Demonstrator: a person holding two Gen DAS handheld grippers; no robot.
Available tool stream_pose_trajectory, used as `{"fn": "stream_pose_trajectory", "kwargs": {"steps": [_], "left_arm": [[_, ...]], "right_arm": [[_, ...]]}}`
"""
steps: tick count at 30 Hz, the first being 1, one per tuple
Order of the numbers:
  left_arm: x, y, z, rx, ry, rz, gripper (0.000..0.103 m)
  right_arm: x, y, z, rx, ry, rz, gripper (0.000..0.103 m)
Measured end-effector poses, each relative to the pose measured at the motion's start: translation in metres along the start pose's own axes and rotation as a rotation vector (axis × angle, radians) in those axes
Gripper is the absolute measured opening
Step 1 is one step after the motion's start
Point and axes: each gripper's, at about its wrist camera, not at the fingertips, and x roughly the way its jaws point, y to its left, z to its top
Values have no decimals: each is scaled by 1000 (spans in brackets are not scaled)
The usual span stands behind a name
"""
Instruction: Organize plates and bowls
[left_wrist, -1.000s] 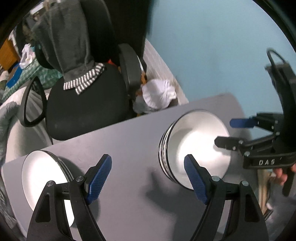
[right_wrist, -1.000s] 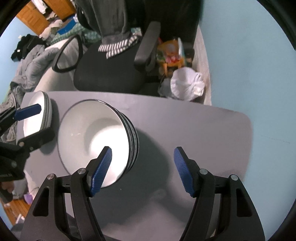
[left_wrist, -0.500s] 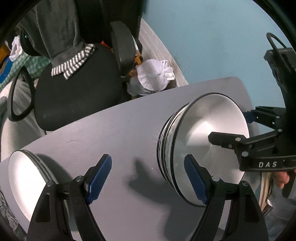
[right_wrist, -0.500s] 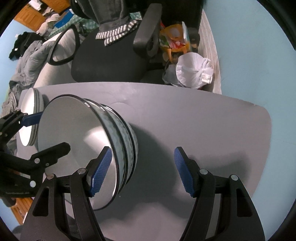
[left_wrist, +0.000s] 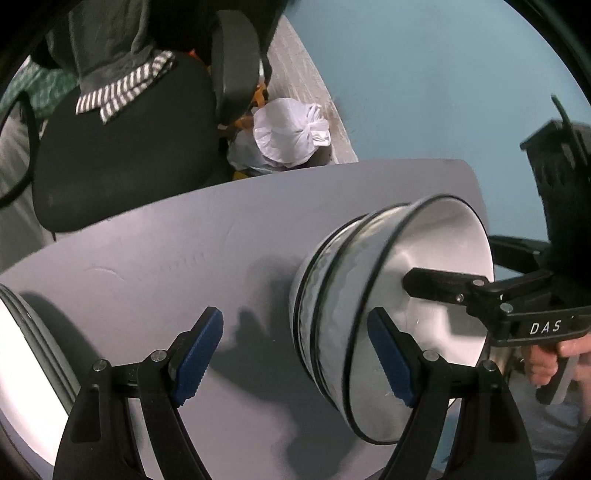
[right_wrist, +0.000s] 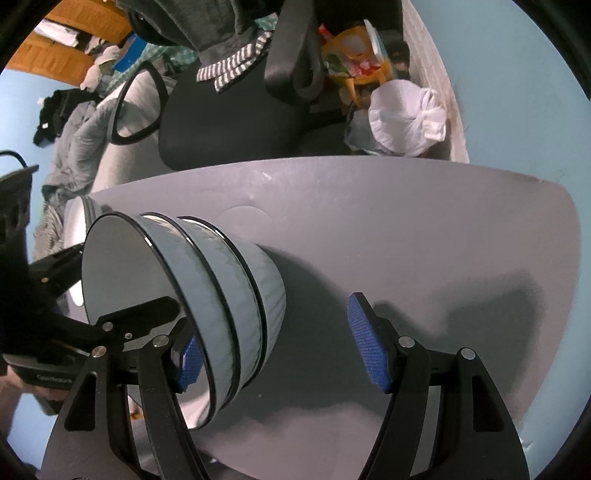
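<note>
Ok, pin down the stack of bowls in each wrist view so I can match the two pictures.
Left wrist: the stack of bowls sits right of centre on the grey table, between the left gripper and the right gripper.
Right wrist: the stack of bowls sits left of centre, by the right gripper's left finger.
Shared landmark: the white plastic bag beyond the table's far edge.

White bowls (left_wrist: 436, 314) w/ black rims, grey table (left_wrist: 166, 266).
</note>
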Motion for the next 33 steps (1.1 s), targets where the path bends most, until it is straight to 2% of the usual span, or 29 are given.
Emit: {"fn": "stream_pose_trajectory", "kwargs": {"steps": [4, 9, 13, 14, 16, 20, 22, 23, 24, 28, 33], "left_arm": [[3, 9, 2, -61, 3, -55, 82], [2, 11, 3, -70, -8, -77, 78], [-2, 8, 5, -45, -20, -91, 64], [-2, 8, 6, -48, -15, -103, 55], [-2, 9, 7, -71, 11, -152, 44], [-4, 6, 10, -47, 14, -134, 40], [-3, 9, 9, -55, 29, -147, 39], [-2, 11, 9, -60, 38, -155, 39], [-1, 14, 9, -75, 55, -172, 38], [-2, 21, 4, -94, 60, -197, 30], [1, 23, 1, -105, 57, -208, 31]], "right_arm": [[1, -3, 2, 3, 17, 26, 69], [1, -5, 2, -32, 6, 33, 74], [2, -4, 1, -42, -4, 39, 74], [2, -5, 1, -39, -3, 44, 74], [4, -6, 2, -21, 6, 63, 74], [11, -13, 5, 54, 66, 128, 73], [12, -12, 5, 63, 79, 171, 61], [11, -11, 5, 65, 82, 196, 50], [10, -10, 6, 68, 86, 217, 44], [10, -4, 7, 33, 103, 205, 42], [11, 0, 9, 6, 137, 197, 41]]}}
